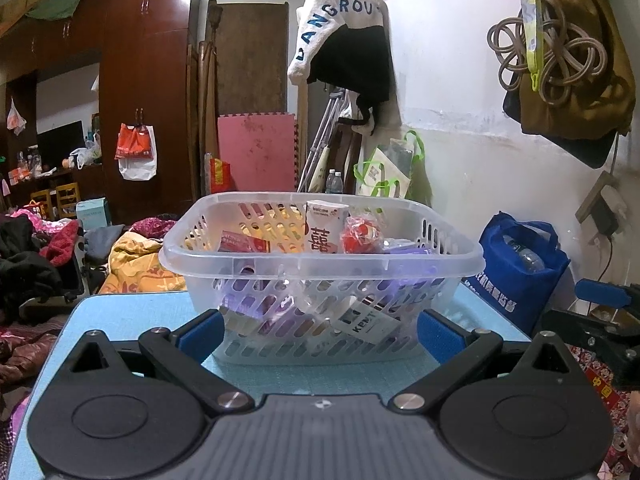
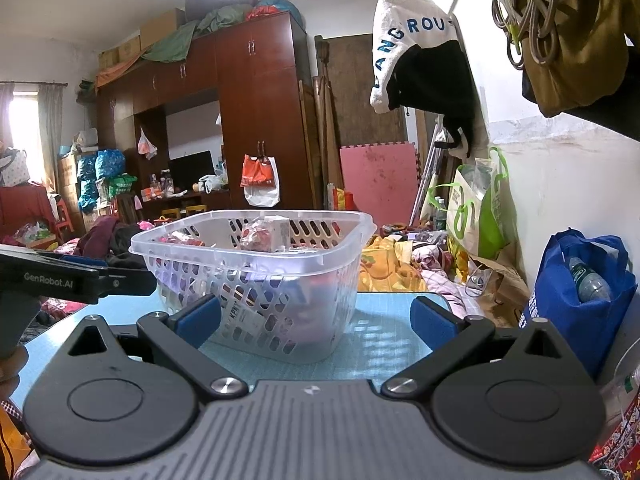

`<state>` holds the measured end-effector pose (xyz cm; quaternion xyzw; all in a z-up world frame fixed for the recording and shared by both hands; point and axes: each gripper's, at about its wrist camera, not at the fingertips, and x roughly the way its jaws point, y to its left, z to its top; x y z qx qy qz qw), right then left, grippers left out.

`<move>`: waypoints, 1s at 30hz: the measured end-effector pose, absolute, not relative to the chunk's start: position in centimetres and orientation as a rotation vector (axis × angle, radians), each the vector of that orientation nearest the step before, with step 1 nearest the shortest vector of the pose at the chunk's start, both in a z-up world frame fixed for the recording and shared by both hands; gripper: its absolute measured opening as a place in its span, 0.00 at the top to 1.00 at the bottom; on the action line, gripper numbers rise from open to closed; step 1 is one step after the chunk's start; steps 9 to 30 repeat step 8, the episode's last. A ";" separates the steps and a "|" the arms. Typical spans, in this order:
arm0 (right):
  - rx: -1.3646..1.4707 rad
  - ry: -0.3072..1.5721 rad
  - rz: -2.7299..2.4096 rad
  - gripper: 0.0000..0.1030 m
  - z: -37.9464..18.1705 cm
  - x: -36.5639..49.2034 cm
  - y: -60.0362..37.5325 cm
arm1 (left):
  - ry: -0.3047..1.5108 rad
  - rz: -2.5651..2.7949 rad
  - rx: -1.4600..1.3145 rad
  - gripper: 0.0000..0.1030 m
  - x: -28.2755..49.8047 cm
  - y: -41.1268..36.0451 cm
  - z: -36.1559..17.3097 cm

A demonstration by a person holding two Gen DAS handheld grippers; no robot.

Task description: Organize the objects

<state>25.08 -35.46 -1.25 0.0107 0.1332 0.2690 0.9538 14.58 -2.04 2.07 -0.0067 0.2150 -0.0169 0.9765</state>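
Basket on blue table, holding packets
White carton, red wrapped ball, KENT pack inside; left gripper and right gripper both spread wide, empty

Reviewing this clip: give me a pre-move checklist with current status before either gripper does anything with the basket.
1. Left gripper open and empty: ok.
2. Right gripper open and empty: ok.
3. Basket upright on the blue table: ok.
4. Items sit inside the basket, like the white carton and KENT pack: ok.
5. Loose items left on the table: cannot tell.
6. Grippers apart from each other: ok.
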 end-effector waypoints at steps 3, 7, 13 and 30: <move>0.018 0.274 0.545 0.00 -1.3 25.2 -35.4 | 0.422 -0.020 -0.003 0.00 15.0 -2.2 2.7; 0.013 0.273 0.542 0.00 -1.1 25.3 -35.5 | 0.410 0.011 -0.002 0.00 15.7 -2.0 3.9; 0.011 0.271 0.543 0.00 -1.0 25.3 -35.4 | 0.411 0.019 0.000 0.00 15.9 -2.1 4.1; 0.011 0.271 0.543 0.00 -1.0 25.3 -35.4 | 0.411 0.019 0.000 0.00 15.9 -2.1 4.1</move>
